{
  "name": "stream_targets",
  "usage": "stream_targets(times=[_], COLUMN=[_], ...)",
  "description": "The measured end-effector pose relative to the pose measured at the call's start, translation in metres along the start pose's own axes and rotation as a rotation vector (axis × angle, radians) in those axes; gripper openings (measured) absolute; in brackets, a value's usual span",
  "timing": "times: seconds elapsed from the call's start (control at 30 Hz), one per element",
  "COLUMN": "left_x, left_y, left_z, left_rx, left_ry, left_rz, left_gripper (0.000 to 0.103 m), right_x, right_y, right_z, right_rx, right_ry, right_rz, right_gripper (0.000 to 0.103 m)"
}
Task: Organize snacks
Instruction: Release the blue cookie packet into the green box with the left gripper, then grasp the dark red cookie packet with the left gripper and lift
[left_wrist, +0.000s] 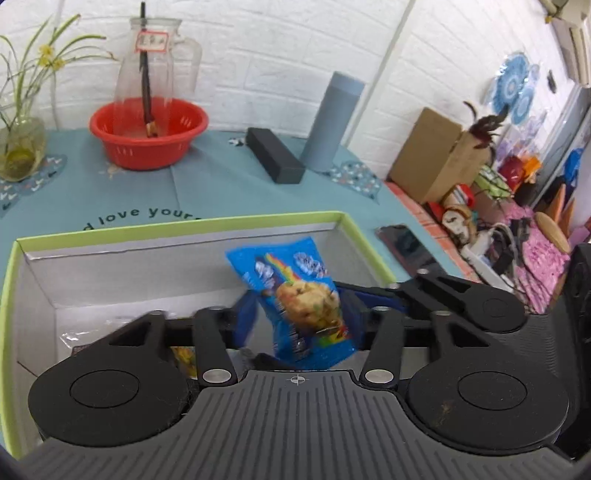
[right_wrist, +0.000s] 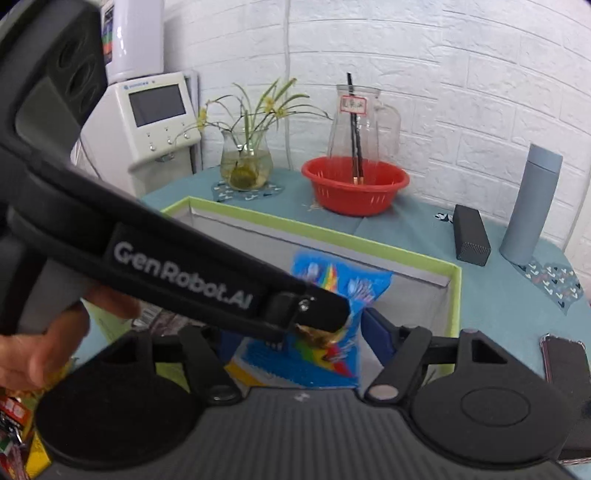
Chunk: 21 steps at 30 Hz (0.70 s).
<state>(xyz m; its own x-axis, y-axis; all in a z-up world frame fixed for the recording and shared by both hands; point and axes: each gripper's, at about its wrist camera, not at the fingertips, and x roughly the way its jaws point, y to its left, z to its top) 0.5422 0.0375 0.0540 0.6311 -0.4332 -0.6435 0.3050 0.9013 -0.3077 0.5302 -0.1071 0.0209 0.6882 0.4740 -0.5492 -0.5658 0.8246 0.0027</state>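
1. Blue is the snack in play: one blue cookie packet (left_wrist: 284, 269) hangs tilted and blurred above the inside of the green-rimmed box (left_wrist: 184, 225), which sits on the surface (left_wrist: 221, 177).
2. Left claw (left_wrist: 300, 299): its fingers stand apart with the packet between them, and neither pad seems to press on it.
3. Right claw (right_wrist: 314, 354): the packet is also between its fingers, but the left tool crosses in front and hides one finger, so I cannot tell whether it grips. A hand (right_wrist: 44, 347) holds that left tool.
4. Progress, as I judge it: partly done. The box already holds a clear wrapper (left_wrist: 79, 338) and a yellow packet (left_wrist: 184, 356), and the blue one is about to join them.
5. Left to do: some red and yellow packets (right_wrist: 14, 417) lie outside the box at the near edge; their number is unclear.
6. Other counts: one red basket (left_wrist: 147, 133), one glass jug (left_wrist: 147, 70) standing in it, one vase (left_wrist: 20, 147), one grey-blue flask (left_wrist: 332, 122), one black bar (left_wrist: 275, 155), one phone (left_wrist: 406, 247).
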Motion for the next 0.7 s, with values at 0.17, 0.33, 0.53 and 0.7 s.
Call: stream_targets(times=[0.17, 0.33, 0.53, 0.7], left_x=[-0.029, -0.077, -0.115, -0.118], left_y=[-0.006, -0.036, -0.077, -0.105], left_z=[-0.005, -0.025, -0.087, -0.166], left_rx=[0.019, 0.061, 0.104, 0.107], left_ry=[-0.073, -0.128, -0.107, 0.019], left_rz=[-0.006, -0.042, -0.117, -0.173], left_gripper=[0.051, 0.058, 0.063, 0.063], right_x=[-0.051, -0.118, -0.185, -0.219], right_y=[-0.005, 0.007, 0.031, 0.054], right_z=[-0.002, -0.022, -0.090, -0.165], right_rx=[0.022, 0.030, 0.102, 0.211], right_ry=[-0.112, -0.181, -0.129, -0.021], right_rz=[-0.043, -0.084, -0.098, -0.130], right_gripper=[0.088, 0.093, 0.093, 0.093])
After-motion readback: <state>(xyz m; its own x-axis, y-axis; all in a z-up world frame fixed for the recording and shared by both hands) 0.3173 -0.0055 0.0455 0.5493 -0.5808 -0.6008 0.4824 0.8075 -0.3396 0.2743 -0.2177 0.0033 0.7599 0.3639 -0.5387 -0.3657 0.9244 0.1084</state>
